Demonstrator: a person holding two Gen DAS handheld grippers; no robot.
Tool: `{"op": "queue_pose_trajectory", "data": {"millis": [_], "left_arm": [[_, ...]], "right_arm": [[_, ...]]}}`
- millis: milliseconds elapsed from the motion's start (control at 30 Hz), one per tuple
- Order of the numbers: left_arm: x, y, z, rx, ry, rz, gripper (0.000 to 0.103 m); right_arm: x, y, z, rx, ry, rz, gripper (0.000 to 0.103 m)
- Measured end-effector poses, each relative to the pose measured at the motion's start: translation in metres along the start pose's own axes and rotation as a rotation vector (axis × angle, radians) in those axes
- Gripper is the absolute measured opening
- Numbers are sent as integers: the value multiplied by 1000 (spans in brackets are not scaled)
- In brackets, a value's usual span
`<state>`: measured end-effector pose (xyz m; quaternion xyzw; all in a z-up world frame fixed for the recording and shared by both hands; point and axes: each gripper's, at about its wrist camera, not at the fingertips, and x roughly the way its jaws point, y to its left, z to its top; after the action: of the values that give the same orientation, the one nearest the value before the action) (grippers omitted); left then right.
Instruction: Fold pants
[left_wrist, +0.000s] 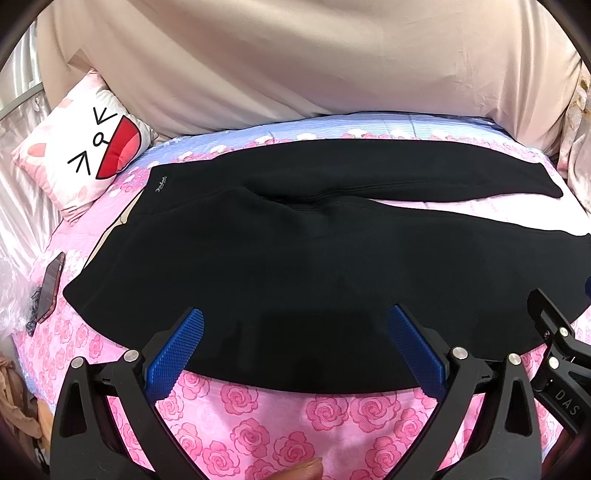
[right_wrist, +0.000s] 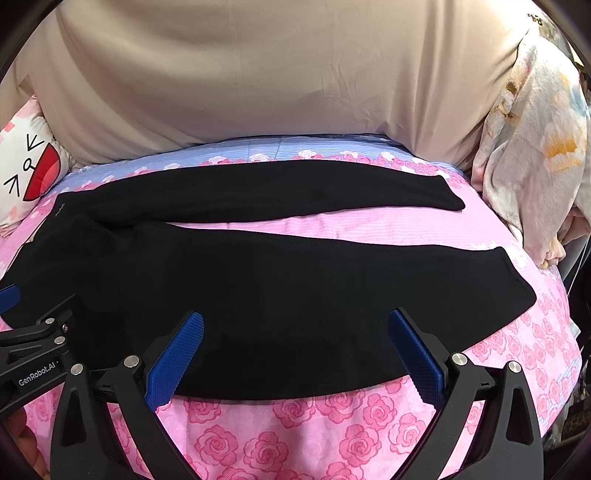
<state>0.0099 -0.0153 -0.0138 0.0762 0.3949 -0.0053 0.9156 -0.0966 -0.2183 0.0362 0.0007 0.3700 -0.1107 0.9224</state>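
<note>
Black fleece pants (left_wrist: 295, 258) are spread flat across the bed with the pink rose-print sheet (left_wrist: 258, 417), waistband toward the left edge, both legs running out toward the right edge. The far leg (right_wrist: 295, 188) lies close to the far edge, the near leg (right_wrist: 332, 295) along the near edge, and a wedge of pink sheet is seen between them. A small pale label (left_wrist: 161, 183) is spotted at the waistband's far corner.

Left tongs (left_wrist: 295, 347) are held wide open over the near hem of the hip area, blue ribbed pads (left_wrist: 177, 354) spread apart, nothing gripped. Right tongs (right_wrist: 295, 350) are likewise held wide open over the near leg, nothing between the pads. Each tool is glimpsed at the side of the other's view, just beside it.

A white cartoon-face cushion (left_wrist: 85, 147) is propped at the far left corner; a phone (left_wrist: 51, 288) lies at the left edge. Beige draped cloth (right_wrist: 277, 74) hangs behind the far edge, and a floral blanket (right_wrist: 535, 147) is bunched at the far right corner.
</note>
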Motion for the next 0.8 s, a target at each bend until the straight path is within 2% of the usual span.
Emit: {"op": "queue_pose_trajectory", "data": {"millis": [800], "left_arm": [[6, 0, 1, 3, 13, 1, 98]], "right_arm": [[5, 0, -1, 1, 10, 0, 98]]}}
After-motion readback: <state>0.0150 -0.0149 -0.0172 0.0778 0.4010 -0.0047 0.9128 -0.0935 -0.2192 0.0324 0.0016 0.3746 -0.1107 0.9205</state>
